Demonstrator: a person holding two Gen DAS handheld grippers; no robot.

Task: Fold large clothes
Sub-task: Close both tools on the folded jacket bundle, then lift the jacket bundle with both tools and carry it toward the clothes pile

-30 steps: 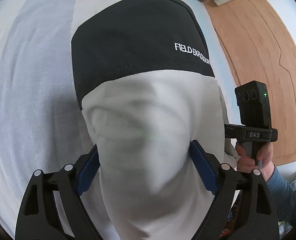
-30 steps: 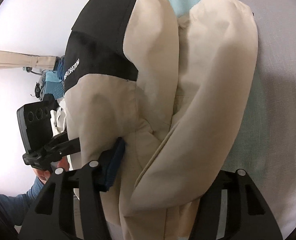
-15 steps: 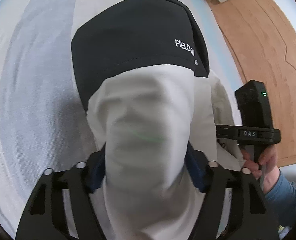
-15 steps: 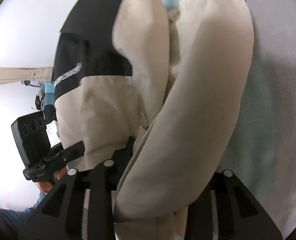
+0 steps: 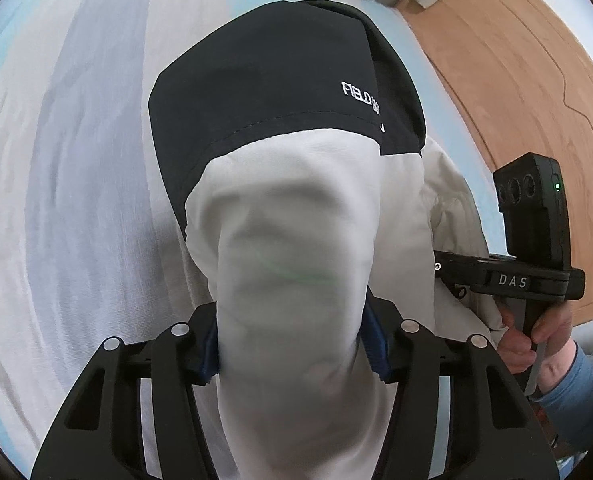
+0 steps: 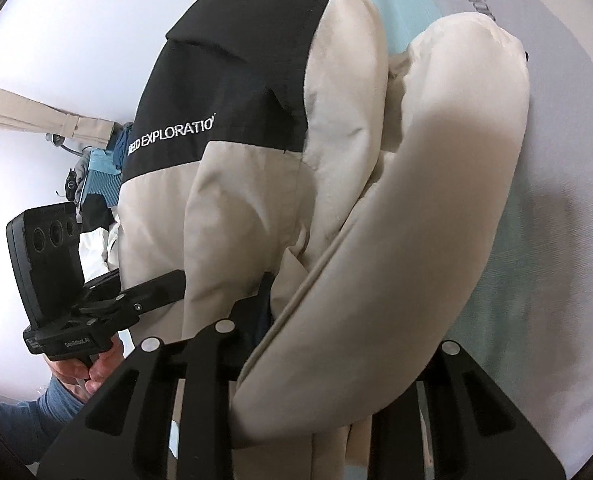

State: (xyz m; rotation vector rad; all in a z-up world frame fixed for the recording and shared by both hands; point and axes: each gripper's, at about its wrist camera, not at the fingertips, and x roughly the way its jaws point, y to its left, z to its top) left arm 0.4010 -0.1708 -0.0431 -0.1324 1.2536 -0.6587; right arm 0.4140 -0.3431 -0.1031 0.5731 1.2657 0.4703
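Note:
A padded jacket, cream [image 5: 296,240] with a black top panel [image 5: 280,92] and white lettering, lies bunched on the bed. My left gripper [image 5: 292,344] is closing, and its blue pads [image 5: 370,344] squeeze a thick cream fold that hides the gap. In the right wrist view the same jacket [image 6: 236,80] hangs in rolls. My right gripper [image 6: 336,320] is closing too, with cream folds pinched between its jaws; the right fingertip is hidden by fabric. Each view shows the other gripper's body [image 5: 532,224] [image 6: 48,264] held by a hand [image 5: 536,336], its fingers buried in the jacket.
A striped grey, white and pale blue bed sheet [image 5: 76,200] [image 6: 536,240] spreads under the jacket. Wooden boards [image 5: 516,80] lie beyond the bed's right edge. A white wall [image 6: 56,40], a beige curtain [image 6: 28,108] and a heap of blue clothes [image 6: 100,180] sit at the left.
Both pairs of jaws narrowed onto the cream fabric, bunching it tighter. Both grippers rose and the jacket lifted with them, its folds drawing together.

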